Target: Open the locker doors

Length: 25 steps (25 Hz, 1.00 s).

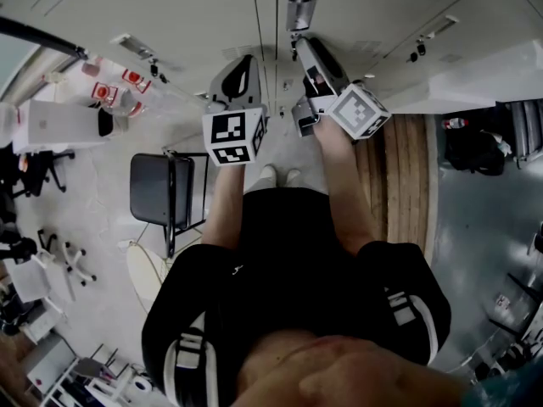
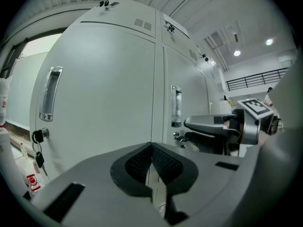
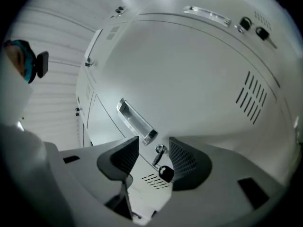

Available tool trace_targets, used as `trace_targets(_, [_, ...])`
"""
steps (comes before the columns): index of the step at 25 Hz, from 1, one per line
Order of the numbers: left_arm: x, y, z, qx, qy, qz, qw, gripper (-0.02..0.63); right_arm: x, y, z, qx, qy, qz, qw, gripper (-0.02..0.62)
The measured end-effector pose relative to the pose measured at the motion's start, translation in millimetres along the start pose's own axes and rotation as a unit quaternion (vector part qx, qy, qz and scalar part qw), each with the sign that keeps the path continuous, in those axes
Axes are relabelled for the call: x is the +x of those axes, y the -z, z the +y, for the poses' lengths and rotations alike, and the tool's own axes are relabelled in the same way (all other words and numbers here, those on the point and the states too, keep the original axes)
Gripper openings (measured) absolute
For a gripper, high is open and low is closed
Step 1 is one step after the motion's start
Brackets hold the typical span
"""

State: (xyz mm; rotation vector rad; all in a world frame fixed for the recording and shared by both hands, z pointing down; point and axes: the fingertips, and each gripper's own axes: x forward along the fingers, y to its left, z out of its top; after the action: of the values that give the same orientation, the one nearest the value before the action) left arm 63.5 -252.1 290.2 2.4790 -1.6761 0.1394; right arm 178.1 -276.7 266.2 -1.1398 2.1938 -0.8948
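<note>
Locker doors of pale grey sheet metal point(image 2: 104, 89) all stand shut in front of the person, so none is open yet. On the door facing the right gripper point(image 3: 154, 139), a silver key with a black fob point(image 3: 156, 159) sits in its lock, at five o'clock from the recessed chrome handle point(image 3: 136, 121). That gripper's jaws stand apart, clear of the key. Left gripper point(image 2: 152, 148), jaws together on nothing, faces the seam between two doors. Every door is left to pull, I judge.
</note>
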Motion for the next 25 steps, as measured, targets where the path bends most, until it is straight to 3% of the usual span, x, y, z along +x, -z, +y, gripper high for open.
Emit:
trace_targets(6, [3.3,0.4,0.5,0.007,0.005,-0.001,1.0,0.009,6.9,-3.6,22.9,-0.164,0.02,0.003,0.986,0.195])
trace_targets(12, [2.6,7.4,-1.1,0.013,0.013,0.017,0.9997,0.009,11.1,0.6,42.0,-0.303,0.042,0.013,0.952,0.195])
trace_targets(17, [7.4,3.2,0.1,0.011,0.017,0.006,0.9998,0.009,19.8,0.4,53.6,-0.366,0.045,0.018,0.93,0.195])
trace_targets(22, [10.5,0.8,2.7,0.013,0.021,-0.003,0.9997,0.009,27.4,7.0,62.2,-0.438,0.067,0.024,0.896,0.193])
trace_targets(25, [11.9,-0.9,4.2,0.013,0.021,-0.005,0.9997,0.009,32.0,6.0,62.5,-0.451,0.076,0.025,0.889,0.192])
